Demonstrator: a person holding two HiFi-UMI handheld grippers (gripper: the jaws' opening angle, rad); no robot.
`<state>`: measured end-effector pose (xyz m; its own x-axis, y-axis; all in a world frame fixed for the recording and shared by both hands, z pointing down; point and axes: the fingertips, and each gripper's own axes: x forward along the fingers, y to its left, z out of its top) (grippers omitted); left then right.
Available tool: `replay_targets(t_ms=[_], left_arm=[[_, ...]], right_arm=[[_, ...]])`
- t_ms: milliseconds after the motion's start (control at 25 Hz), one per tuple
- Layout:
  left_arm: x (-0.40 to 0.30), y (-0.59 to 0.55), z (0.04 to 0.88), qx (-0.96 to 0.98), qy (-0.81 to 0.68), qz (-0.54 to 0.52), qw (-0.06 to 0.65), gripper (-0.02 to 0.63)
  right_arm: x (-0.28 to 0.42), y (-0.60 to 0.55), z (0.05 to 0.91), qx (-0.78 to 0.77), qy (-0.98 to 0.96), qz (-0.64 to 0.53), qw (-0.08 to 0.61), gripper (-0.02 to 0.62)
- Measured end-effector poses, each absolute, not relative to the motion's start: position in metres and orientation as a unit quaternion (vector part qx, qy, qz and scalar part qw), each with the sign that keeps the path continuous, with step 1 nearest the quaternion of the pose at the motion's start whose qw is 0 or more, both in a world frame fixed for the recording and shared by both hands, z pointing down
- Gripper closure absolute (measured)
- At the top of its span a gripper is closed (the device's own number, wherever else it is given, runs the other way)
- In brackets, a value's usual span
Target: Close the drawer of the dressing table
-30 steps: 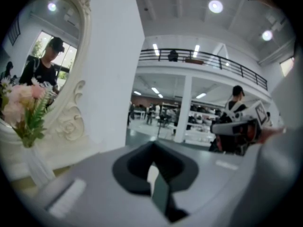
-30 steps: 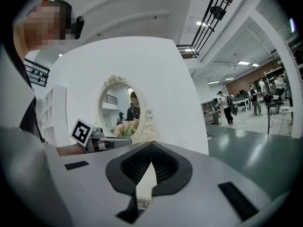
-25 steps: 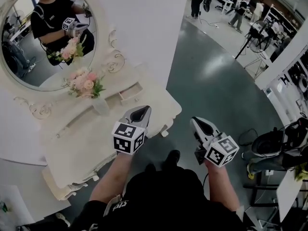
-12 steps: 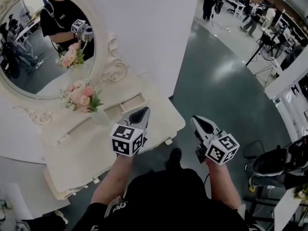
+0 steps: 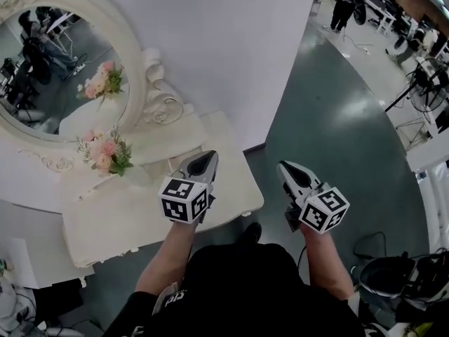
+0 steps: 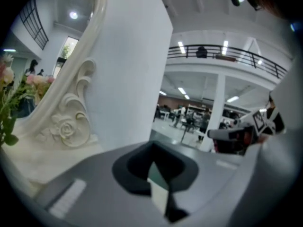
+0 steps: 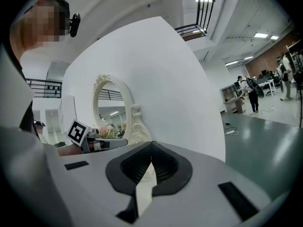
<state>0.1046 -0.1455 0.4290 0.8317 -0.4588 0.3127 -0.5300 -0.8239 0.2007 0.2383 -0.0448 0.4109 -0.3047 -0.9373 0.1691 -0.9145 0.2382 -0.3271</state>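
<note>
The white dressing table stands against the wall, with an oval mirror and pink flowers on it. My left gripper is shut and empty. It hovers over the right part of the tabletop and hides most of the small drawer there. My right gripper is also shut and empty, beside the table's right edge and over the floor. The left gripper view shows the carved mirror frame close on the left. In the right gripper view I see the mirror and the left gripper.
A white wall rises just behind the table. Green floor stretches to the right. People and desks are far off at the top right, a fan stand at the right, and black gear at the lower right.
Both grippers have moved forward towards the table and wall. The small drawer, visible beyond the left gripper's tip earlier, is now covered by it. The person's reflection has left the mirror.
</note>
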Motion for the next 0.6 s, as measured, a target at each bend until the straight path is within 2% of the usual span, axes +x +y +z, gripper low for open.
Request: replay_targets(t_ms=[240,600], left_arm=[[0.104,-0.163,0.421,0.932,-0.315,0.118,0.136,0.597],[0.048,-0.174,0.444,0.919,-0.343,0.139,0.138,0.597]], right_arm=[[0.242,-0.076,0.409,-0.544,0.819,-0.181,0.012,0.601],[0.184,-0.105,0.411,-0.518,0.833,-0.194,0.006,0.601]])
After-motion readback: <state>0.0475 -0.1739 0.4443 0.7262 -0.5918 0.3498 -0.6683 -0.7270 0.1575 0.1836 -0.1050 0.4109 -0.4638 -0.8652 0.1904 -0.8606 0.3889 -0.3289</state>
